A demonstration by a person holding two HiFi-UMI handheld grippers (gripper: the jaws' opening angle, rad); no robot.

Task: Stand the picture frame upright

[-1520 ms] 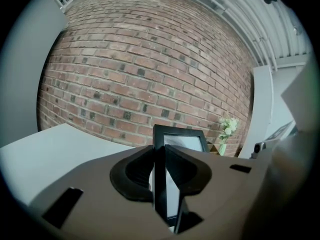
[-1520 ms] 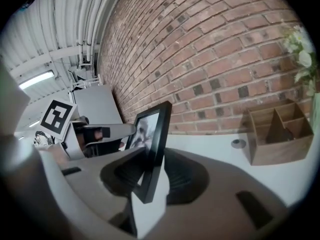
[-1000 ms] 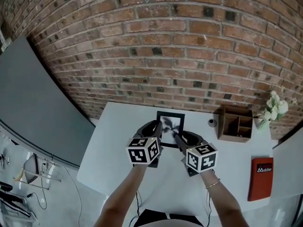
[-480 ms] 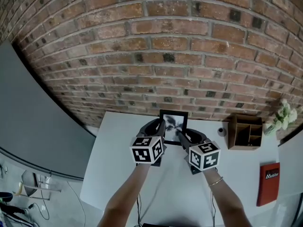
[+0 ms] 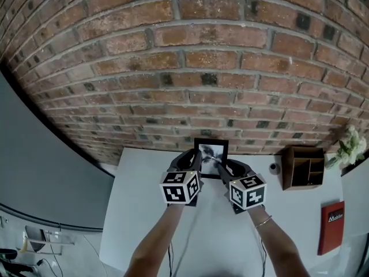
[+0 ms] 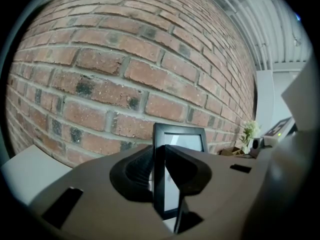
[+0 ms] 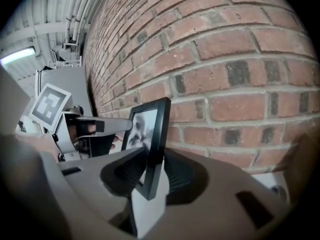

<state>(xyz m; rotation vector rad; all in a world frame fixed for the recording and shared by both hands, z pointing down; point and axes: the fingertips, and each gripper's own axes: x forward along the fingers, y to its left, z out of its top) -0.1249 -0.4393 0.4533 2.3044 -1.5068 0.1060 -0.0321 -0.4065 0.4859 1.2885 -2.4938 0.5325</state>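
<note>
**Head view.** I see two grippers meeting on one black rectangular picture frame [image 5: 211, 154], which stands upright at the far edge of the white table [image 5: 144, 218], close to the red brick wall [image 5: 202, 68]. The left gripper [image 5: 197, 157] is on the frame's left side and the right gripper [image 5: 218, 165] on its right side. To the right lie one open wooden compartment box [image 5: 304, 167], one small grey cylinder [image 5: 274, 168], one red book [image 5: 331, 227] and one bunch of white flowers [image 5: 350, 146].

**Left gripper view.** My left jaws stand partly closed, with both pads pressed on the frame's left edge. One frame is between them. A thin dark strut shows at its foot.

**Right gripper view.** My right jaws sit wider, clamped over the frame's right edge. The frame leans slightly in this view. The left gripper shows beyond it. I cannot tell whether the frame's base touches the table.
</note>
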